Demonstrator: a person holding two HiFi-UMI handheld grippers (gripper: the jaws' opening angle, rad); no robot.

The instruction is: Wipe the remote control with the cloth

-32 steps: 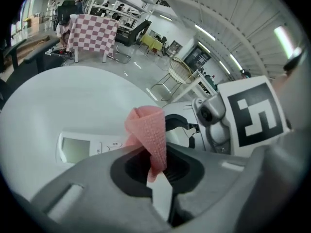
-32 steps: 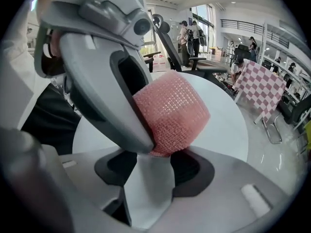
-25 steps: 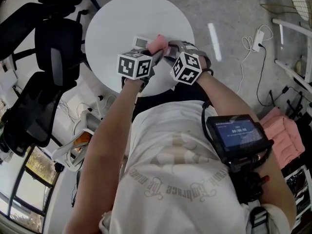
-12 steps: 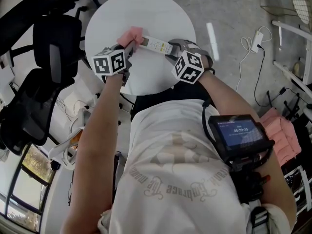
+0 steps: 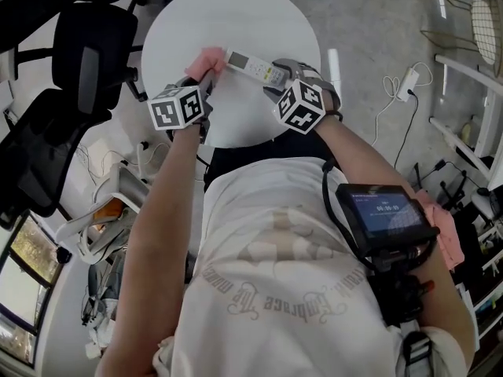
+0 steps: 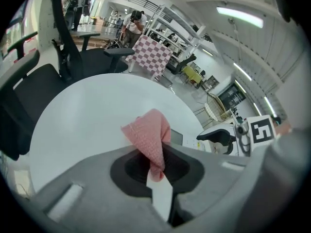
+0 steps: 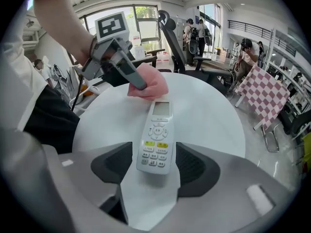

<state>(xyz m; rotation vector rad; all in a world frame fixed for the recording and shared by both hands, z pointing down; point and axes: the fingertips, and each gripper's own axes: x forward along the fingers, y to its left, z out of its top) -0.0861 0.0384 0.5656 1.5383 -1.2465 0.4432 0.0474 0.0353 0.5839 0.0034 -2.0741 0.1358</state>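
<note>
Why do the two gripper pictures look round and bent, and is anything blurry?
Left gripper view: wide-angle bulge, black corners, table rim bows, cloth sharp. Right gripper view: same bulge, remote control crisp. Head view: straighter, glare streaks on floor.

I wear a white T-shirt with faded grey lettering arched across it. My left claw and right claw are grey with black pads. The left cube and right cube show black square markers on white. A black-framed screen rides my right side.
</note>
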